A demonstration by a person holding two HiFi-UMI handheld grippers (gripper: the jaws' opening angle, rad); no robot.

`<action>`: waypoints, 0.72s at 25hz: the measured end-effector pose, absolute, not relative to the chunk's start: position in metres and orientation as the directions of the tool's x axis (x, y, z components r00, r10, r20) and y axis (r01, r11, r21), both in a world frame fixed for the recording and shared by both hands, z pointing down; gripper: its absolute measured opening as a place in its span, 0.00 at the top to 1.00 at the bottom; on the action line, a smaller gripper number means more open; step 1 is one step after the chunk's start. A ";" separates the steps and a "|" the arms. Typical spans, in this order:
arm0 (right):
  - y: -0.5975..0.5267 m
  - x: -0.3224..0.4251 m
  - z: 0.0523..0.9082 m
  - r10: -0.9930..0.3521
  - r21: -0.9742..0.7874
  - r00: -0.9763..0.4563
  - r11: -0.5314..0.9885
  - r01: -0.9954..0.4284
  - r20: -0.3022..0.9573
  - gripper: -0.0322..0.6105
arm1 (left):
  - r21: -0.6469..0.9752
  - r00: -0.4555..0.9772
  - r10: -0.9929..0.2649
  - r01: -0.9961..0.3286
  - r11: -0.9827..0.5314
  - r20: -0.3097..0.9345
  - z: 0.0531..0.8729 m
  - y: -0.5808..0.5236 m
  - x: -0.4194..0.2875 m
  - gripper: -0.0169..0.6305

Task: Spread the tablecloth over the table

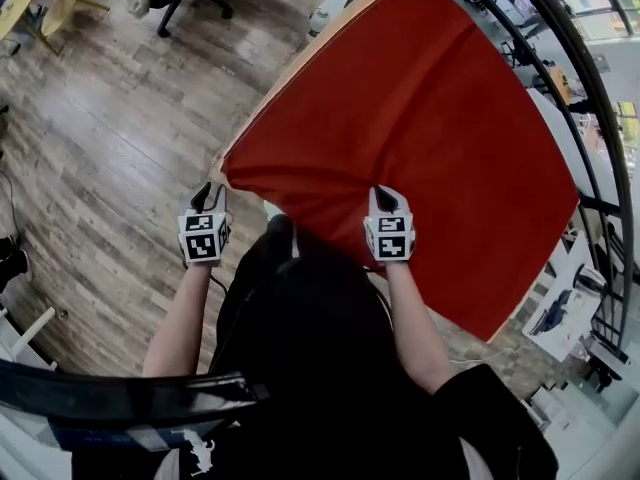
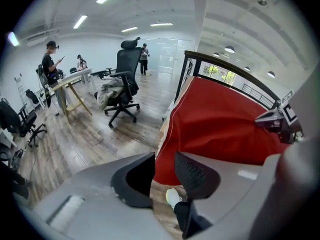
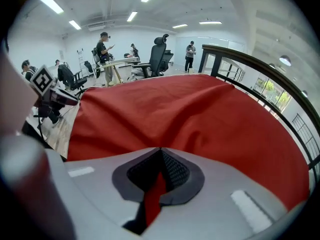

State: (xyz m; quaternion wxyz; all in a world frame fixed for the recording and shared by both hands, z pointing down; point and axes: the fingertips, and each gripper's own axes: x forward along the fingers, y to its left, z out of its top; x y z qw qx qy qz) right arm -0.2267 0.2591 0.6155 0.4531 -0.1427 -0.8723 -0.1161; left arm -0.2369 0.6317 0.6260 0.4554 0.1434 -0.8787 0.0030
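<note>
Tablecloth [image 1: 420, 118] spread toward 1 o'clock, right gripper [image 1: 384, 196] clenched on near hem, left gripper [image 1: 208, 196] parted at 9 o'clock corner, ungripped.

Plain deep red over the tablecloth [image 1: 420, 138], darker in the folds, with a thin pale line along one hem. Light tan wood at the table [image 1: 305, 68] edge. Streaky grey-brown planks on the floor [image 1: 100, 138]. Pale grey shells and black dimpled pads on the left claw [image 1: 208, 198] and right claw [image 1: 384, 200], black-and-white square markers on both cubes. Black for the office chair [image 2: 125, 79], yellowish white for the shoe [image 2: 172, 196].
</note>
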 end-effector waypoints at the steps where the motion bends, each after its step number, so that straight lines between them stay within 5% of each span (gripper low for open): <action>1: 0.260 -0.226 0.616 0.148 0.072 -0.543 0.929 0.363 0.826 0.93 | 0.150 -0.532 -0.270 -0.259 0.954 0.803 0.632 0.629 -0.234 0.75; 4: 0.260 -0.227 0.617 0.151 0.076 -0.535 0.922 0.379 0.831 0.93 | 0.242 -0.501 -0.361 -0.287 0.927 0.787 0.647 0.614 -0.231 0.59; 6: 0.255 -0.230 0.618 0.148 0.075 -0.537 0.926 0.371 0.830 0.93 | 0.282 -0.503 -0.408 -0.309 0.908 0.762 0.651 0.603 -0.238 0.57; 7: 0.253 -0.231 0.617 0.144 0.079 -0.539 0.926 0.370 0.830 0.93 | 0.301 -0.507 -0.433 -0.324 0.897 0.745 0.650 0.598 -0.242 0.60; 10: 0.257 -0.233 0.617 0.129 0.097 -0.536 0.922 0.374 0.834 0.93 | 0.274 -0.521 -0.441 -0.368 0.888 0.731 0.642 0.589 -0.248 0.96; 13: 0.263 -0.237 0.615 0.117 0.110 -0.527 0.919 0.379 0.842 0.94 | 0.114 -0.616 -0.289 -0.307 0.945 0.733 0.619 0.599 -0.241 0.96; 15: 0.264 -0.237 0.615 0.111 0.118 -0.525 0.916 0.383 0.844 0.94 | 0.081 -0.664 -0.228 -0.244 0.966 0.712 0.611 0.601 -0.228 0.80; 16: 0.264 -0.236 0.615 0.109 0.121 -0.525 0.915 0.385 0.844 0.94 | 0.091 -0.668 -0.208 -0.207 0.974 0.715 0.613 0.603 -0.220 0.57; 18: 0.264 -0.232 0.617 0.106 0.126 -0.527 0.915 0.385 0.843 0.94 | 0.120 -0.641 -0.177 -0.132 0.984 0.747 0.627 0.617 -0.206 0.51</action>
